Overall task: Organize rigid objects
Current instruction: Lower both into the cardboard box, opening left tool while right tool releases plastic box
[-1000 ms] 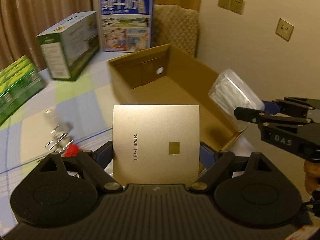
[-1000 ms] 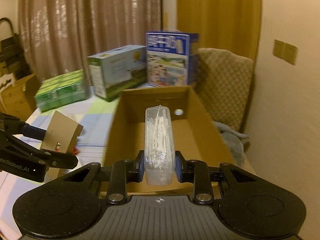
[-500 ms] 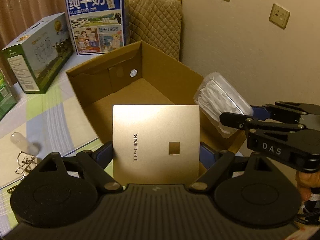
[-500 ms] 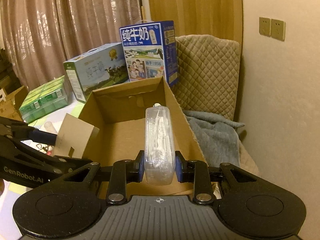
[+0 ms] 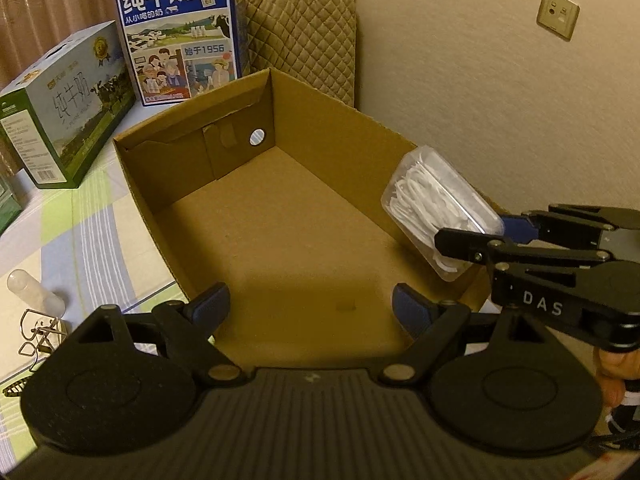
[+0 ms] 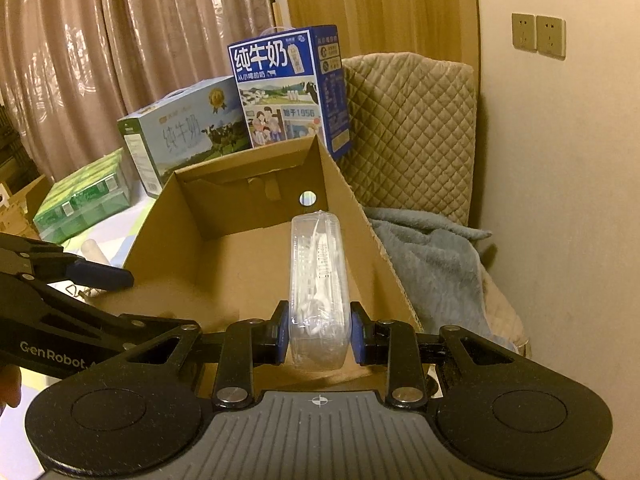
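Left gripper [image 5: 308, 300] spread wide, released, only the bare floor of the open cardboard box [image 5: 340, 136] visible between its blue pads. Pointed steeply down over the box's near end.

Right gripper [image 6: 318, 332] clenched on a clear plastic case of white picks [image 6: 318, 272], pads pressed against its two long sides near one end. Case held lengthwise above the box, close along its right wall, far end aimed toward the back wall with the round hole.

Behind the box: upright blue milk carton [image 5: 180, 36] and green-and-white milk carton [image 5: 64, 108]. Left of the box, on the checked cloth: small clear bottle [image 5: 32, 292] and wire puzzle [image 5: 38, 332].
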A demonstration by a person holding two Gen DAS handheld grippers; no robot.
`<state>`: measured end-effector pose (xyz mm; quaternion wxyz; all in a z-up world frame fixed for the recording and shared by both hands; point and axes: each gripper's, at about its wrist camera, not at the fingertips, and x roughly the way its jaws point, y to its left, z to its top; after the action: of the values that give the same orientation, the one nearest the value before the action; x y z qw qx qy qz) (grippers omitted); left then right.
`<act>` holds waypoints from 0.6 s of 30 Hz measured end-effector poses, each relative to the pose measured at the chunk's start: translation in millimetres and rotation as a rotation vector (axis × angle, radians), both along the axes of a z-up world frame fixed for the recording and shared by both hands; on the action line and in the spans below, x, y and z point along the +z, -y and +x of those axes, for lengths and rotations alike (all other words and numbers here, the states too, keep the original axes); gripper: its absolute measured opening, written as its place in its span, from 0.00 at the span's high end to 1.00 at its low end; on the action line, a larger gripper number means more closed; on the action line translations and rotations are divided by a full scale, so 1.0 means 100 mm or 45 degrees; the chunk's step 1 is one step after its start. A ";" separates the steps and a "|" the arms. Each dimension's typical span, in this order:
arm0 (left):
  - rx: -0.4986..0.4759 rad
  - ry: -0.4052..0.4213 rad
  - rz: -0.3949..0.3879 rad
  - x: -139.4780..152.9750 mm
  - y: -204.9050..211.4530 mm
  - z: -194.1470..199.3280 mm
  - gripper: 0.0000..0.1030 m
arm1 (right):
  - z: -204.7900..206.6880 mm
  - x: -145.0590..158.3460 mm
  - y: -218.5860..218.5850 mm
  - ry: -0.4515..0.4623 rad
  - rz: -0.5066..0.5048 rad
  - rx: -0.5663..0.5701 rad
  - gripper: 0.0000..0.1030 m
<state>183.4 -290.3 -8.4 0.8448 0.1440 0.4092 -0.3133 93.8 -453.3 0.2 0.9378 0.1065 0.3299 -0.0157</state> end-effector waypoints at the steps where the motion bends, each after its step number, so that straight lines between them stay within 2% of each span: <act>1: 0.003 0.003 -0.001 0.01 -0.01 -0.01 0.17 | 0.00 -0.01 0.00 -0.003 0.001 0.000 0.74; 18: 0.074 0.035 -0.030 0.16 -0.29 -0.02 0.17 | 0.02 -0.06 -0.05 -0.019 -0.001 0.017 0.74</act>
<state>181.6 -261.3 8.0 0.8608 0.1262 0.3979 -0.2912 95.9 -447.8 -5.4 0.9355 0.1037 0.3375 -0.0105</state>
